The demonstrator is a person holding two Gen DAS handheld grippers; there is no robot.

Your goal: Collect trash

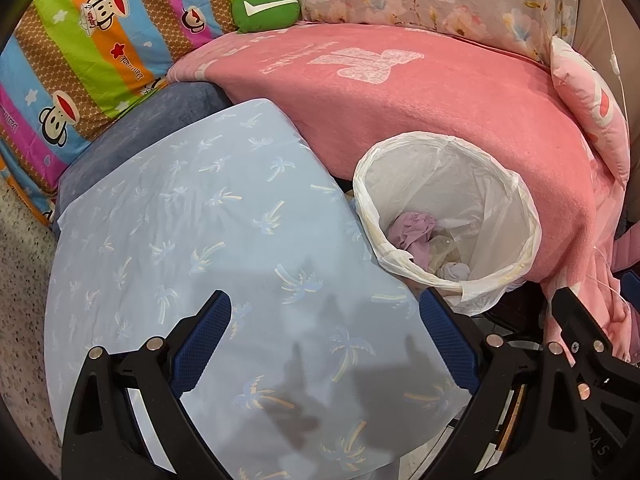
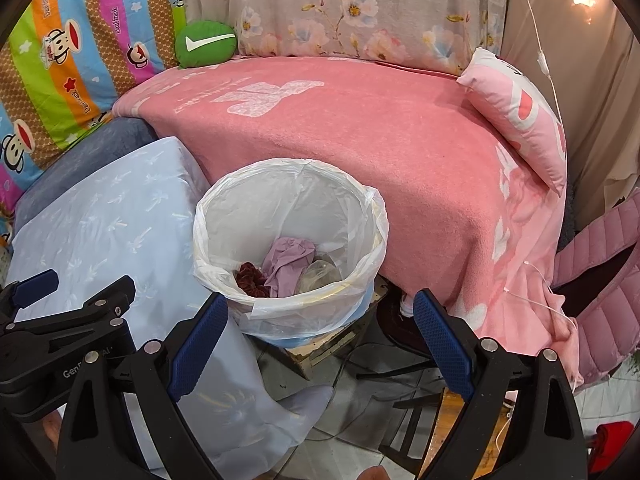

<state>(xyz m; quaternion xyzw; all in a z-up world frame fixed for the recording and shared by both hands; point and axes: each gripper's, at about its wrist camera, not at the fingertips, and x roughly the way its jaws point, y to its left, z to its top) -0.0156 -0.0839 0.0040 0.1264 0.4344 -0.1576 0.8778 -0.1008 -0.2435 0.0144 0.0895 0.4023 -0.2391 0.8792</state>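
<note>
Far left of the left gripper, a striped monkey-print quilt runs up out of view, its lower edge hidden behind a dark blue cushion; a speckled floor shows at the rim, blurred. Straight under this gripper lies the pale blue palm-print sheet, covering whatever carries it, so I can't say if that's a table or a bed; the gripper's jaws stand wide apart, nothing between them, shadows of the fingers falling on the sheet. Ahead and to its right sits the trash bin, lined with a white plastic bag; inside, a crumpled lilac piece, clear wrapping and a small pale wad, hard to name. Moving right: the right gripper hovers just before the same bin, jaws also spread wide and empty; from here a dark red crinkled thing shows beside the lilac piece. The bin's base is mostly hidden, resting on a worn block over a tiled floor with cables. Beyond the bin, a pink blanket; a green cushion at its back; further right a pink pillow, a thin white cord, and a quilted pink jacket cut off by the rim.
</note>
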